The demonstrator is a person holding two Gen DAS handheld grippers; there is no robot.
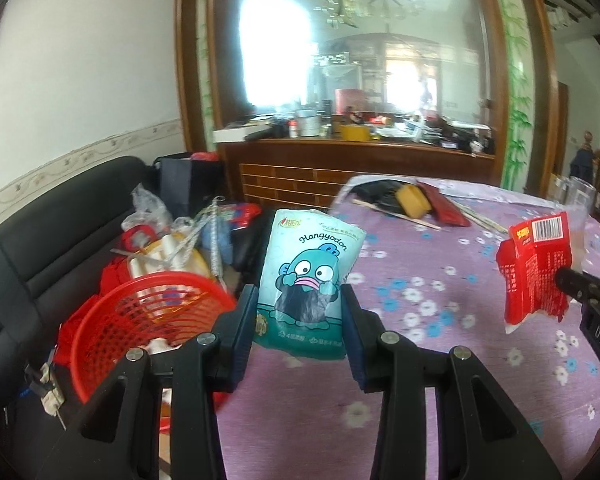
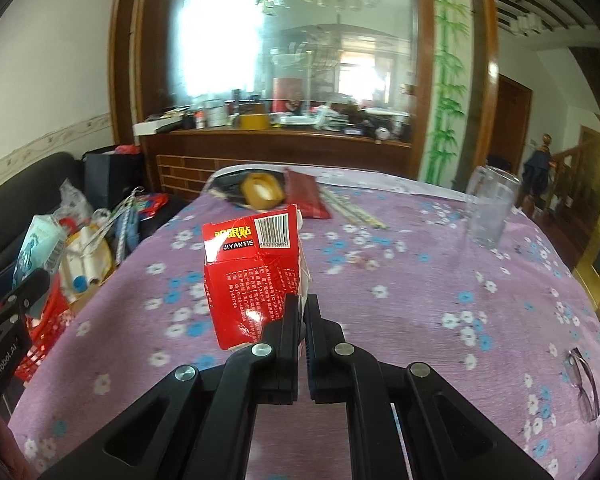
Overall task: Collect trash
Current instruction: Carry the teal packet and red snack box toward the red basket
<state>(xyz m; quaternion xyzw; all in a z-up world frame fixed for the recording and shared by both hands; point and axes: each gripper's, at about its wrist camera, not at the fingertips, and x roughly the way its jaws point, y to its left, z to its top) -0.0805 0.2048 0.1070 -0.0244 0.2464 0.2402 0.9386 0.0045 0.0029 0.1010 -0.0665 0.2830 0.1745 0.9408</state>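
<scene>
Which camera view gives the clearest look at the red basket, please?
The left wrist view: the red basket sits close, left of the table, its rim and mesh walls plainly visible. The right wrist view catches only a sliver at its left edge, behind the left gripper.

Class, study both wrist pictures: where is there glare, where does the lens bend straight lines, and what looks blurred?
Left wrist view: the glass partition is washed out by white glare, its wooden frame bows outward, corners go dark, and the red basket is slightly smeared. Right wrist view: same glare and bowing, the drinking glass looks soft, while the red box reads sharply.
</scene>
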